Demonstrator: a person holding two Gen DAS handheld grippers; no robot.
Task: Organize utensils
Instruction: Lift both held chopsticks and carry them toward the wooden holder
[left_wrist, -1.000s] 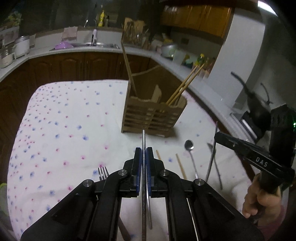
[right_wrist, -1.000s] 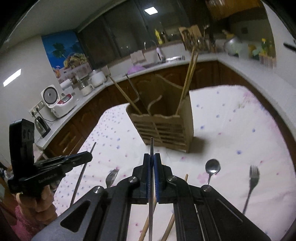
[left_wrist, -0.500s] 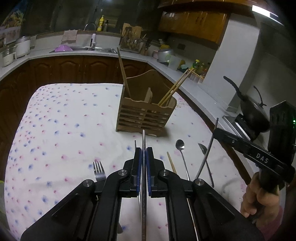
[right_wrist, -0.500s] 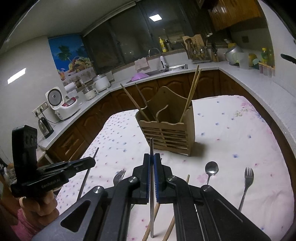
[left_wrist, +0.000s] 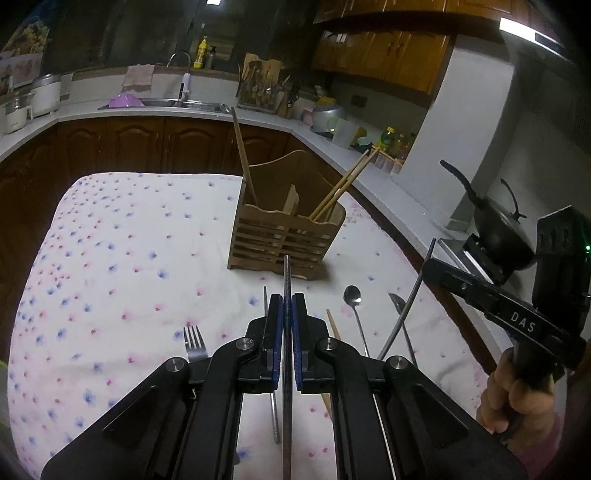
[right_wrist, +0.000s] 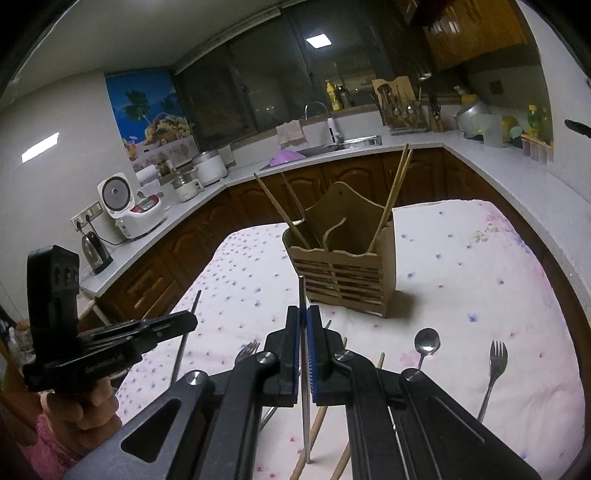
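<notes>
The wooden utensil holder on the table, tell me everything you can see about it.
The wooden utensil holder is a light-brown box with slatted front, wavy top edge, taller curved back panel and inner dividers. It stands upright on the flowered tablecloth. Wooden chopsticks lean out of its end compartments. Neither set of tongs touches it.
</notes>
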